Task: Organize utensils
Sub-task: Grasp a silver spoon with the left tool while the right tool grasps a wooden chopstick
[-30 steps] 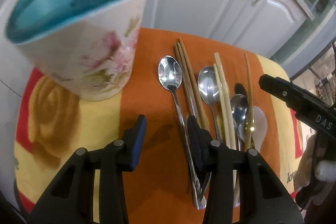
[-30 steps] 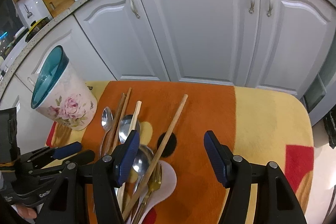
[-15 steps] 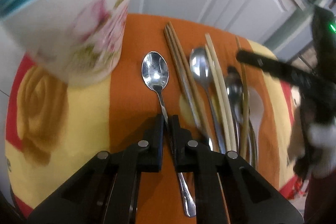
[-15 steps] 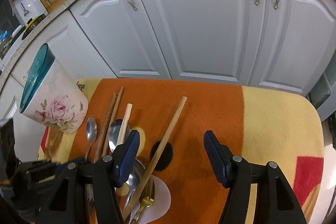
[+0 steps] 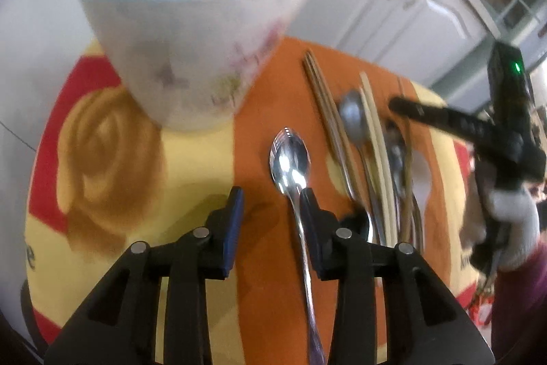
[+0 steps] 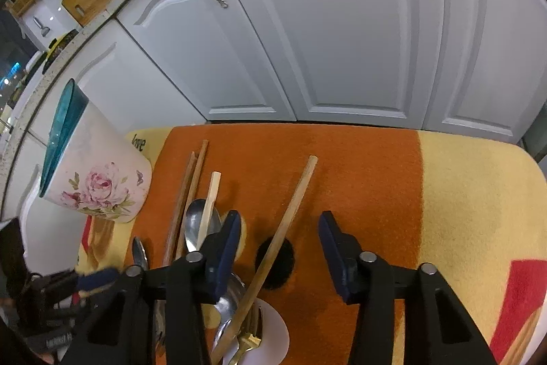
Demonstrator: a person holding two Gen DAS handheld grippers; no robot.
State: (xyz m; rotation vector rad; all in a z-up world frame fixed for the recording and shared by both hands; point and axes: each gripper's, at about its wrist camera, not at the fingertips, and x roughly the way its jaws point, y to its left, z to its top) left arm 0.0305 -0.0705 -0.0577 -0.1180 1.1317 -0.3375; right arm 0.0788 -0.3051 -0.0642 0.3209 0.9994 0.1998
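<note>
left claw (image 5: pixel 270 206): jaws spreading right now, the spoon (image 5: pixel 290 159) handle running between them, close against the right-hand pad; nothing clamped, so i call it released.
spoon: lying flat on the orange band of the cloth (image 5: pixel 273 91), bowl pointing up toward the cup, handle trailing back under the claw. set apart from the other cutlery, which makes it the easy single pick.
cup (image 5: pixel 198 33): flowered, teal inside, standing upright just beyond the spoon at the left end of the cloth. mouth wide open, looks like the place the cutlery is meant to go, by my reading.
right claw (image 6: pixel 277 243): jaws closing in, a long wooden chopstick (image 6: pixel 287 221) slanting between them; pads not on it yet, so loose, nothing grasped.
chopstick: lies diagonally, its near end resting over the pile, far end out on the bare orange, which leaves room for a pad on each side.
pile (image 6: pixel 236 313): spoons, a gold fork and pale sticks overlapping by a white patch in the cloth; crowded, hard to pinch one alone.
dark chopsticks (image 6: pixel 186 194): a pair side by side, between cup and pile.
progress: early, i judge; cup shows no cutlery inside from here.
risk: thin spoon handle could slip sideways when pinched.
</note>
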